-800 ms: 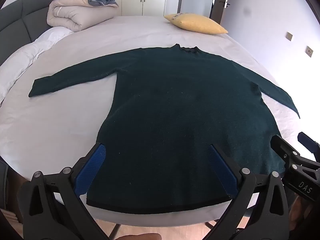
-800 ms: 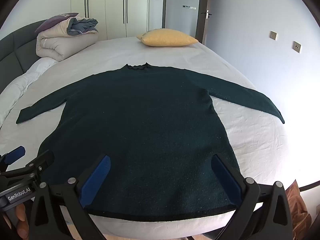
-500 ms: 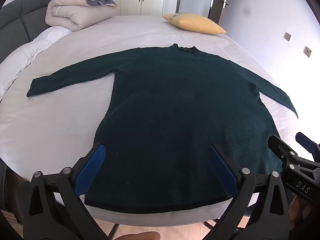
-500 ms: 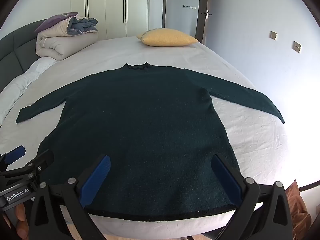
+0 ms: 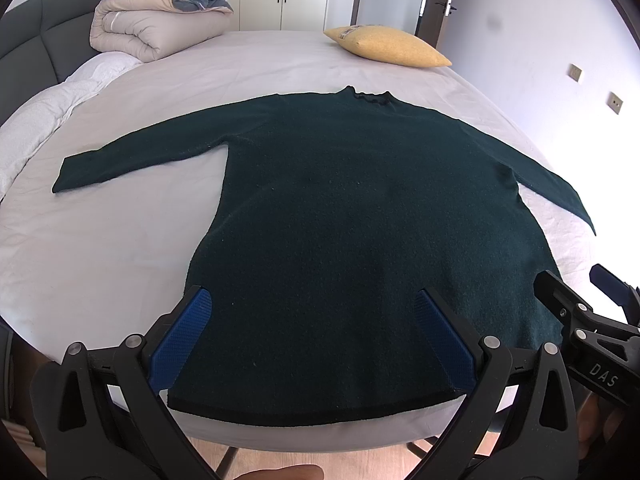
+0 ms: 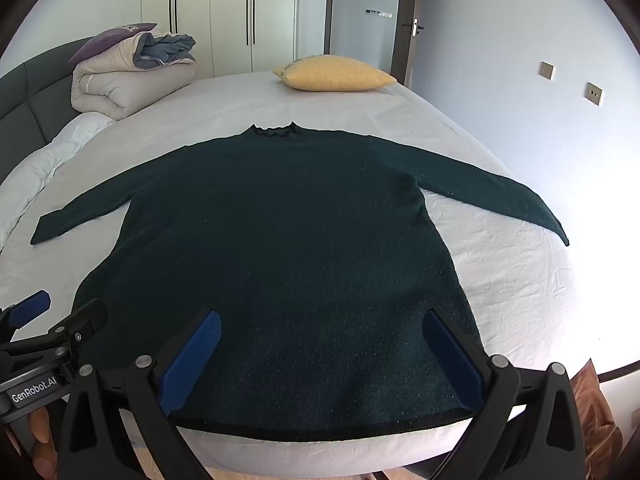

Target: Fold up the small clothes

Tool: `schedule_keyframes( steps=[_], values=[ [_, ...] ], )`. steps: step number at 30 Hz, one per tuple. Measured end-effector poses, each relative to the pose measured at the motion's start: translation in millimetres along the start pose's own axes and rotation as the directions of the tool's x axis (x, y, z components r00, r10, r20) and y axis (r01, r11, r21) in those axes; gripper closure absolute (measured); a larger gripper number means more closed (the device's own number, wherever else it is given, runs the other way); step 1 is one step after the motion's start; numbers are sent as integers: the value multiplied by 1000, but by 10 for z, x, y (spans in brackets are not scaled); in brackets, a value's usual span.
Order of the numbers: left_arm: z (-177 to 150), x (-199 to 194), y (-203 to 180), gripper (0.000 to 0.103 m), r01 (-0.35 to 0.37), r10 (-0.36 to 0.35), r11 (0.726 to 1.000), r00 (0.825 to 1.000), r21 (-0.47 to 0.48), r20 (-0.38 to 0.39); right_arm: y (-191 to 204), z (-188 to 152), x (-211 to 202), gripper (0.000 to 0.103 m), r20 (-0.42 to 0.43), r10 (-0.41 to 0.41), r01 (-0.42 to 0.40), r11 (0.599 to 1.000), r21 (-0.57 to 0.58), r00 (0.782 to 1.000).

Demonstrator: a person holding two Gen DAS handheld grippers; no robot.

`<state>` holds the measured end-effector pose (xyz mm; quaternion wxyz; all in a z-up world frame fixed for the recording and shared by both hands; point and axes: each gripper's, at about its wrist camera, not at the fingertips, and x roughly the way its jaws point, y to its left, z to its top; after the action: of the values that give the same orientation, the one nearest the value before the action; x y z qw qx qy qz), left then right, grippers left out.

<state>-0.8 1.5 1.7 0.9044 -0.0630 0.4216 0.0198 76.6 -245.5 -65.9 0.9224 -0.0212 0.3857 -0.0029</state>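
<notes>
1 dark green sweater [image 5: 360, 232] is lying face-up and flat on the white bed sheet [image 5: 100, 240], its neck pointing toward the far side, both sleeves spreading outward and its black-trimmed hem [image 6: 320, 430] sitting just at the near edge of the mattress. The knit is looking thick, soft and fuzzy, so it is probably going to drape limply, sag between 2 grip points and cling a little to the sheet rather than slide; nothing about it is looking fragile or heavy. Sensible holds, by my judgement, are the 2 hem corners or a sleeve cuff [image 5: 64, 178], pinching through both layers at the edge where the cloth is thinnest.

The left gripper [image 5: 316, 340] is hovering above the hem's left half with its jaws standing wide apart and nothing between them. The right gripper [image 6: 320, 354] is hovering likewise above the hem's right half, jaws spread wide and holding nothing. Neither is appearing to touch the cloth.

Farther out, a yellow pillow [image 6: 334, 74] is resting beyond the collar, a rolled duvet [image 5: 156, 20] is sitting by the dark headboard [image 5: 28, 40], and white wardrobes [image 6: 224, 16] are lining the back wall.
</notes>
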Motion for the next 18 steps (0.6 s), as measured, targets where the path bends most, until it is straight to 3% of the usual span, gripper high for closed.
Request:
schedule_keyframes(
  steps=[18],
  values=[
    [2,0,7,0,0,0,1000,1000,0,-2,10,4,3,0,-4,-1,1,1000,0,1000]
  ],
)
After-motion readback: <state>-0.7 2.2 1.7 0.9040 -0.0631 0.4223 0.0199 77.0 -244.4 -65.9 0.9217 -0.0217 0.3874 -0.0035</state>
